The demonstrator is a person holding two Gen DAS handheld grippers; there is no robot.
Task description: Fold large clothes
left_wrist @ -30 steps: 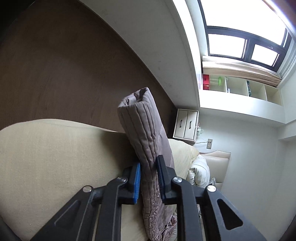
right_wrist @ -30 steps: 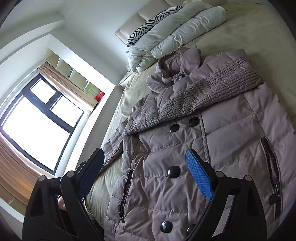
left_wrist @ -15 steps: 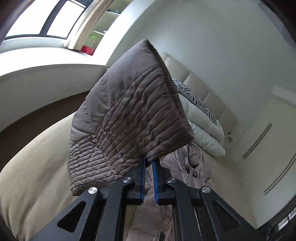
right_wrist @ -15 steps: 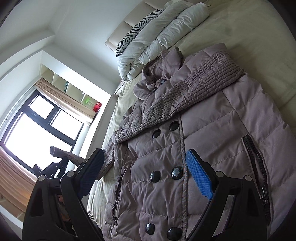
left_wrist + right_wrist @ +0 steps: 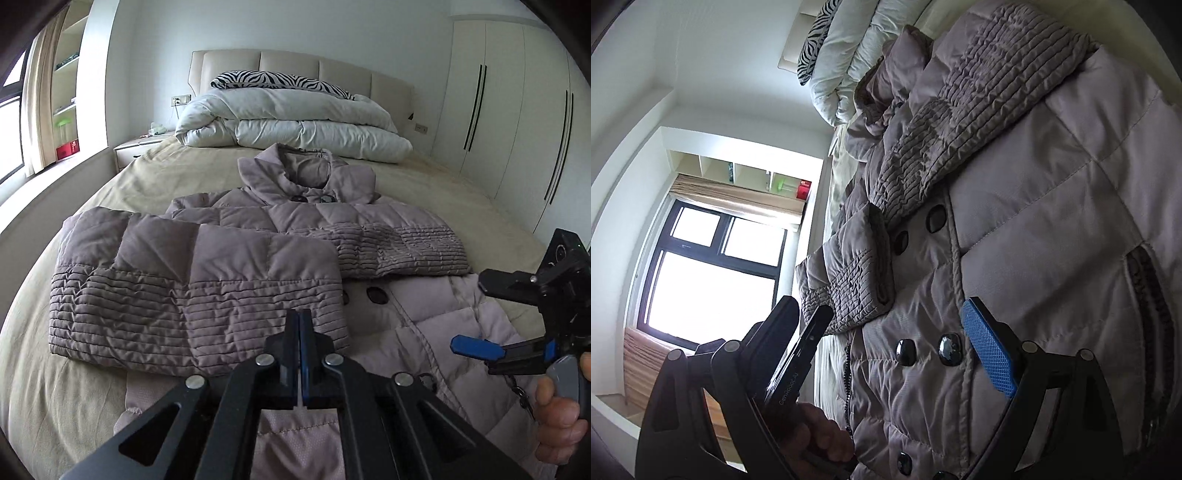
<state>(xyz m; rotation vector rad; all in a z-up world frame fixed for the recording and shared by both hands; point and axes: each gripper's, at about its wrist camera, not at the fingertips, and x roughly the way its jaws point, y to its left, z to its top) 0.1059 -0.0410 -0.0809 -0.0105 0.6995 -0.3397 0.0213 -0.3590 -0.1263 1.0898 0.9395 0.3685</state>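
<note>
A taupe quilted coat (image 5: 314, 218) lies front-up on the beige bed (image 5: 166, 173), with dark buttons down its front. One sleeve (image 5: 399, 247) is folded across the chest. The other sleeve (image 5: 184, 280) lies across the coat's left side, and its ribbed cuff reaches my left gripper (image 5: 300, 325). That gripper is shut, with its tips on the cuff's edge. My right gripper (image 5: 882, 310) hangs open just above the coat front beside the buttons (image 5: 949, 349), with nothing between its fingers. It also shows in the left wrist view as the right gripper (image 5: 480, 317).
A folded white duvet (image 5: 295, 125) and a zebra pillow (image 5: 277, 79) lie at the headboard. White wardrobe doors (image 5: 517, 110) line the right wall. On the left are a nightstand (image 5: 129, 149) and a window (image 5: 713, 266) with shelves. A person's hands hold both grippers.
The left gripper rolled over and swung the sleeve from the bed's side across onto the coat, and its jaws closed tighter. The right gripper sank closer to the coat front, still open.
</note>
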